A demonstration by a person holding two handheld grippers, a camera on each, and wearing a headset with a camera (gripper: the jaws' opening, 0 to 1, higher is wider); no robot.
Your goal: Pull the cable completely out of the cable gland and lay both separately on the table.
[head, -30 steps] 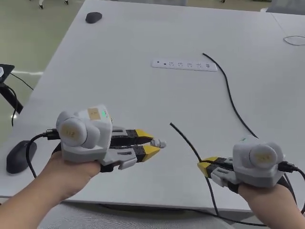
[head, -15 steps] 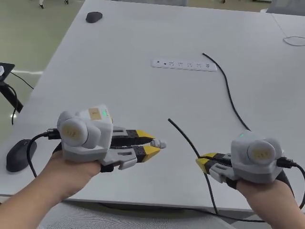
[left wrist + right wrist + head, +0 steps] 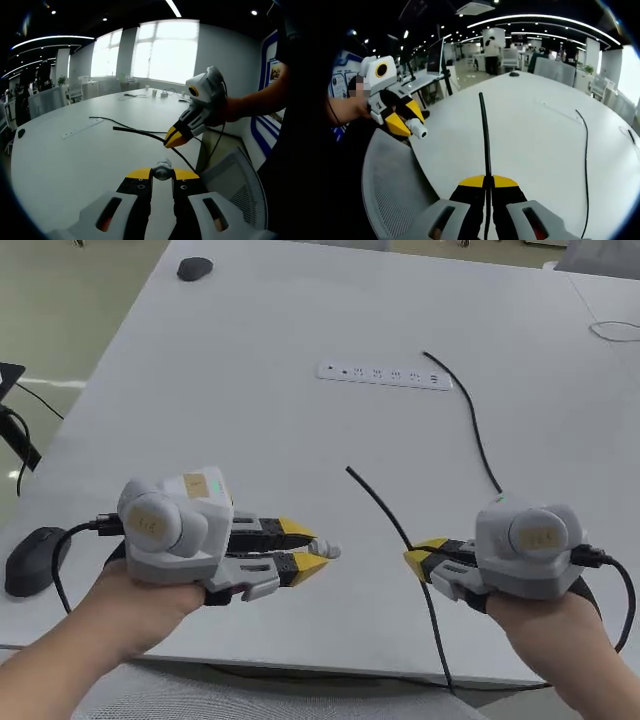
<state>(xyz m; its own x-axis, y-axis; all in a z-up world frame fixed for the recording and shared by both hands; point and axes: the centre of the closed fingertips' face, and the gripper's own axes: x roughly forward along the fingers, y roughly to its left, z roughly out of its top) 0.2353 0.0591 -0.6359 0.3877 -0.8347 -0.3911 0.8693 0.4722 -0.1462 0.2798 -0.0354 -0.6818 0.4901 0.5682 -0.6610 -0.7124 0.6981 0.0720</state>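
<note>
Left gripper [image 3: 310, 548] was clamped on the small grey cable gland [image 3: 330, 552], gland poking out past the yellow tips, held above the near edge of the white table [image 3: 250, 420]. Right gripper [image 3: 415, 560] was pinched tight on the black cable [image 3: 375, 500], free end sticking out toward the table centre, the rest dropping off the near edge. Cable and gland were fully apart, with a clear gap between them and neither laid down. Against a second ago, I saw the right gripper had moved a little up and in toward the left one, and the cable's free end had swung farther up the table. The left gripper had barely moved and the grip on both looked unchanged. The head camera had also tipped slightly. Counts: two grippers, one gland, one held cable, and one more black cable run [image 3: 470, 425] from near the power strip toward the right gripper; I couldn't tell if it was the same cable. One white power strip [image 3: 385, 376], two dark mice: far mouse [image 3: 195, 268] and near mouse [image 3: 28, 560] at the left edge.
</note>
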